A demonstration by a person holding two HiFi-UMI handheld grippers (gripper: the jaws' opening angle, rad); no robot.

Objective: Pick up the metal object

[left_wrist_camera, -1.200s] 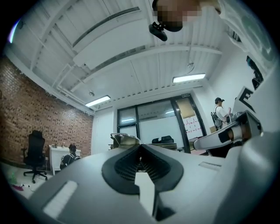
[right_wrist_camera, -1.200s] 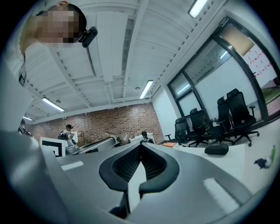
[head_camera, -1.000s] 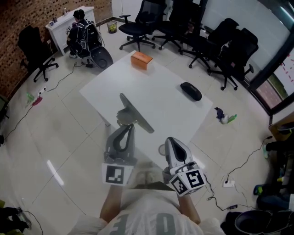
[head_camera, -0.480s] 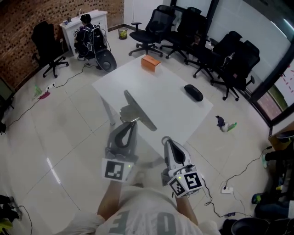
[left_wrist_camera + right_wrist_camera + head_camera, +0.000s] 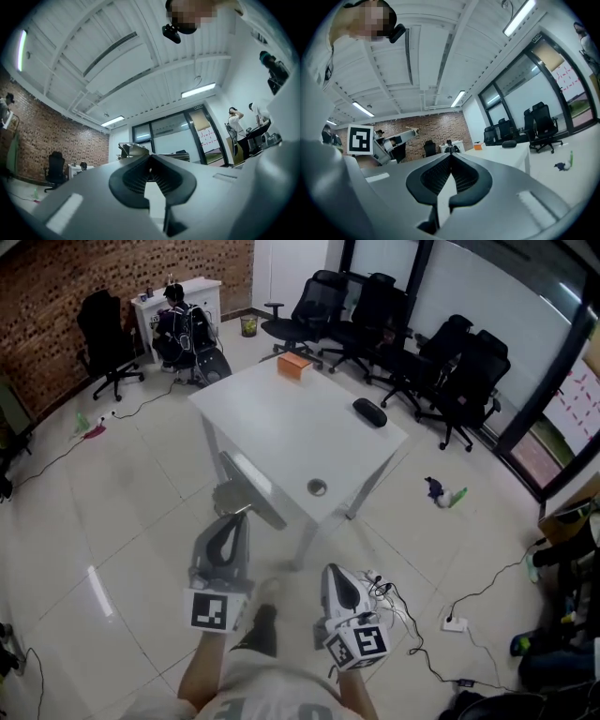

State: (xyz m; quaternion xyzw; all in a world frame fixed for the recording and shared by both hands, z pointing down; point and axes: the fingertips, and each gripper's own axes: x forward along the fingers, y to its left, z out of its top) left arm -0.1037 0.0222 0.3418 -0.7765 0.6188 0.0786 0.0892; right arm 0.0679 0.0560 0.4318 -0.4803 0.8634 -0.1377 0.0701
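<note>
The metal object is a long grey bar with a flat plate, and it hangs over the floor just off the near left edge of the white table. My left gripper is shut on its near end. In the left gripper view the metal object pokes up just past the closed jaws of that gripper. My right gripper is low at the right, also over the floor, shut with nothing in it. The right gripper view shows its jaws closed and the left gripper's marker cube beside them.
On the table lie an orange box, a black oblong object and a small ring. Black office chairs stand behind it. A person sits at a far white desk. Cables and a socket strip lie on the floor at the right.
The view has drawn back from the table. My left gripper has carried the metal object off the tabletop and out over the floor. Both grippers now hang clear of the table's edge.
</note>
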